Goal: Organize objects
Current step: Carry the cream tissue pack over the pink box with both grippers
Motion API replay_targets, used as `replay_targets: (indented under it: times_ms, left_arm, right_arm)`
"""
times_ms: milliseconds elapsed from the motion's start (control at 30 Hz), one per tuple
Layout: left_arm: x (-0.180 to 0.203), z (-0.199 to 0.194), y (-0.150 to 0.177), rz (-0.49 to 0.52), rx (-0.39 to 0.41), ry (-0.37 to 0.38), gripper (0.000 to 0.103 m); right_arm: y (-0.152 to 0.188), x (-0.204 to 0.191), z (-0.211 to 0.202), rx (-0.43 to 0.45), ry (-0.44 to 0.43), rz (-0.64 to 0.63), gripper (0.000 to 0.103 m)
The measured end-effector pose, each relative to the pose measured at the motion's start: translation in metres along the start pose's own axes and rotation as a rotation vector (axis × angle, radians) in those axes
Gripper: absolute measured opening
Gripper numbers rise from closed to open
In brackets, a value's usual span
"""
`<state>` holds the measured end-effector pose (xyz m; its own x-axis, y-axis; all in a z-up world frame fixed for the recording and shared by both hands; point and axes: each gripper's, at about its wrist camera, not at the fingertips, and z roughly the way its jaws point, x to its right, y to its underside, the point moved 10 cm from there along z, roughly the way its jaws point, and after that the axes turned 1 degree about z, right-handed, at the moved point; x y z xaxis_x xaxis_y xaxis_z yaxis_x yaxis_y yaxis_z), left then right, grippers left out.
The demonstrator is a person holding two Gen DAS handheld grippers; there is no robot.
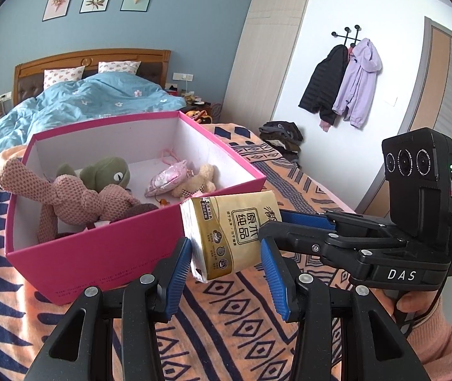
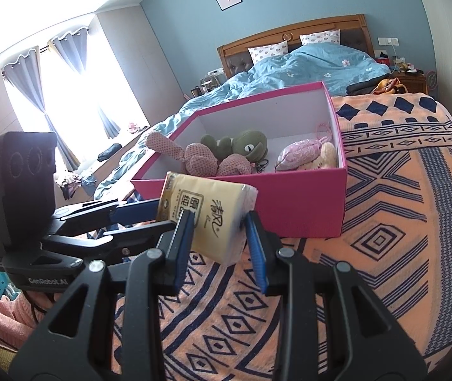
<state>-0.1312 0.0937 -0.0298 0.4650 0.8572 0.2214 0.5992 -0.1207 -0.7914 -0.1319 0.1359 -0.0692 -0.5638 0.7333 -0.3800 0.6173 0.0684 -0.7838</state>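
Both grippers, left point(image 1: 226, 273) and right point(image 2: 216, 238), clamp one tissue pack point(image 2: 208, 216) from opposite ends, raised just before the pink box point(image 1: 114, 260) on the bed. Soft toys point(image 1: 98, 187) already lie inside; the pack is not yet in.

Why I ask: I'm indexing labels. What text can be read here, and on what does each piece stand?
"原木纯品": gold face of the tissue pack.
"清风": same tissue pack, seen from the right wrist.
"DAS": right housing behind the right claw.
"GenRobot.AI": left housing behind the left claw.
Too small to read: fine print on the tissue pack; dark print low on the pink box front.
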Motion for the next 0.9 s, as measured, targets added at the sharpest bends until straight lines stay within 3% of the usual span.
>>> replay_targets:
  times_ms: [900]
  left_arm:
    - [-0.003, 0.008, -0.021, 0.003, 0.025, 0.006, 0.046]
  right_arm:
    - [-0.022, 0.008, 0.0, 0.035, 0.011, -0.005, 0.037]
